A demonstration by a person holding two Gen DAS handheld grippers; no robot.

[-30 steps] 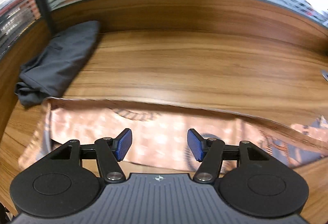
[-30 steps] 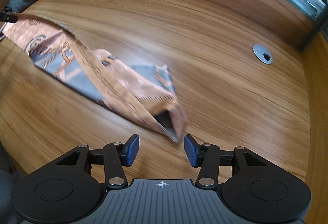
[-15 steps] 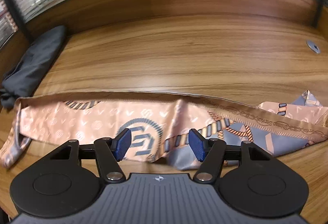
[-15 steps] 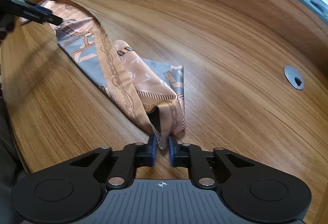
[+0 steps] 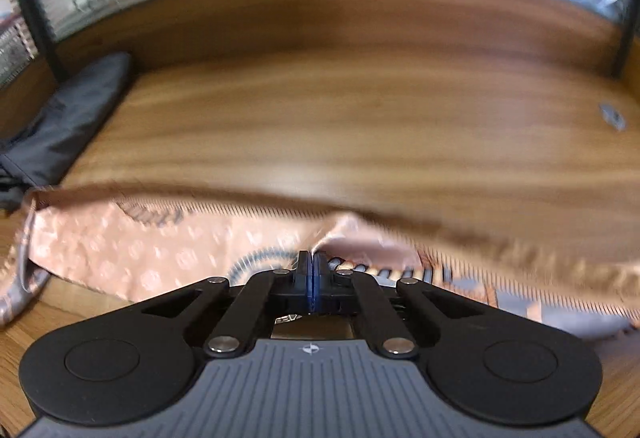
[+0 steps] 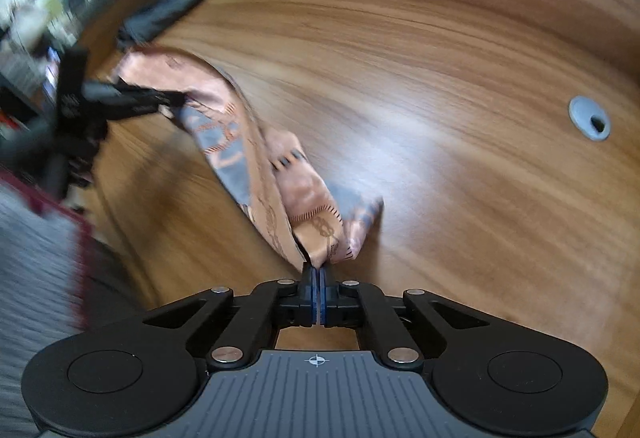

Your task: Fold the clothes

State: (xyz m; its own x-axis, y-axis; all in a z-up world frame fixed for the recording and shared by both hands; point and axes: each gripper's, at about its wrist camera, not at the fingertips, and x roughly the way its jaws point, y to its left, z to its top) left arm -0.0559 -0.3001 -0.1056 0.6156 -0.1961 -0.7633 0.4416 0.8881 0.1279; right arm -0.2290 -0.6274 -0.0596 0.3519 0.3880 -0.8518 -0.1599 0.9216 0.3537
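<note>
Where half a second ago its jaws stood apart over the printed silk scarf [image 5: 168, 250], the left claw [image 5: 311, 270] is now clamped on a pinch of it, near the dark folded garment [image 5: 68, 117] on the wooden surface [image 5: 360, 117]. From the right wrist, the right claw [image 6: 319, 280] grips the scarf's other end, lifted off the surface toward the cable grommet [image 6: 590, 117] side; with both ends held, a fold can begin.

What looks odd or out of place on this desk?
Only the dark cloth, bunched unfolded in the far corner of the desk. The scarf is twisted, but both grippers are pinching it for folding.
</note>
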